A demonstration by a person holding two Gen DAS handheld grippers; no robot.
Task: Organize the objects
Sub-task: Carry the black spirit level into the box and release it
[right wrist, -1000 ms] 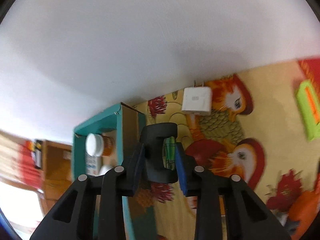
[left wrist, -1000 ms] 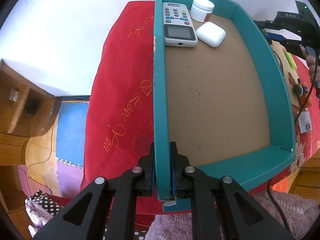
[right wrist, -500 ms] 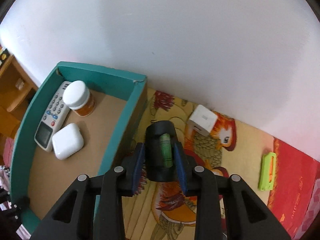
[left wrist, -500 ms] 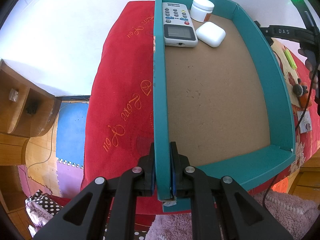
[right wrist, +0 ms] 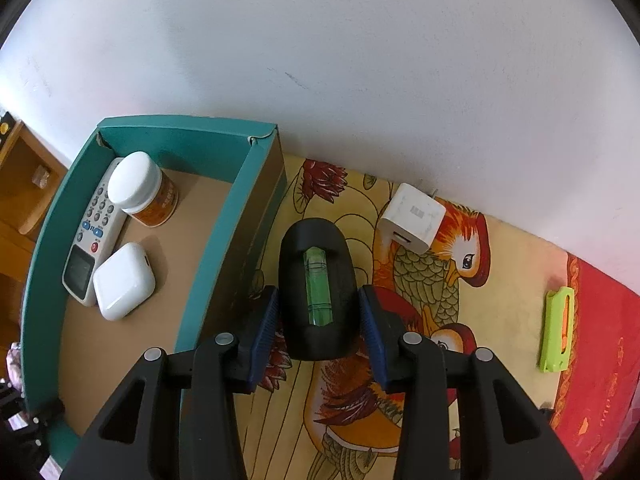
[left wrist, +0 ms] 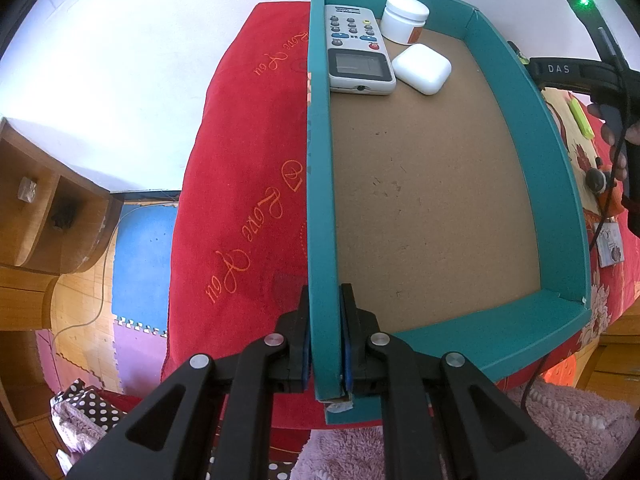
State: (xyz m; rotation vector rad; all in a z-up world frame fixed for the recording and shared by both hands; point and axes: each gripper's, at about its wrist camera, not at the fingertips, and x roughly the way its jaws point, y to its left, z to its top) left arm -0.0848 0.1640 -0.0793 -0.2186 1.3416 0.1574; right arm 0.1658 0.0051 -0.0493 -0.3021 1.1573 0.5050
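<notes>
My left gripper (left wrist: 325, 344) has its jaws clamped on the near wall of the teal box (left wrist: 320, 184), pinching the cardboard low in the left wrist frame and keeping the box steady on the red blanket (left wrist: 240, 184).

Inside the box, at the upper end of the frame, lie the remote control (left wrist: 356, 52), the white jar (left wrist: 404, 18) and the white earbud case (left wrist: 422, 68), packed close together; the rest of the brown floor is bare.

My right gripper (right wrist: 318, 322) has its jaws opening. The black level (right wrist: 318, 288), with its green vial, stands between the pads at the centre of the right wrist frame, and gaps show on both sides, so I no longer press on it. It sits over the patterned bedspread (right wrist: 420, 288), just outside the right wall of the box, not in it.

To organize well, I judge that this level belongs inside the box, so I would close on its flat sides squarely, lift it clear of the wall's rim, and set it down on the bare floor beside the earbud case without knocking the jar. My left should keep its hold meanwhile.

The white charger (right wrist: 412, 220) at upper right and the green utility knife (right wrist: 556, 330) at far right wait on the bedspread.
</notes>
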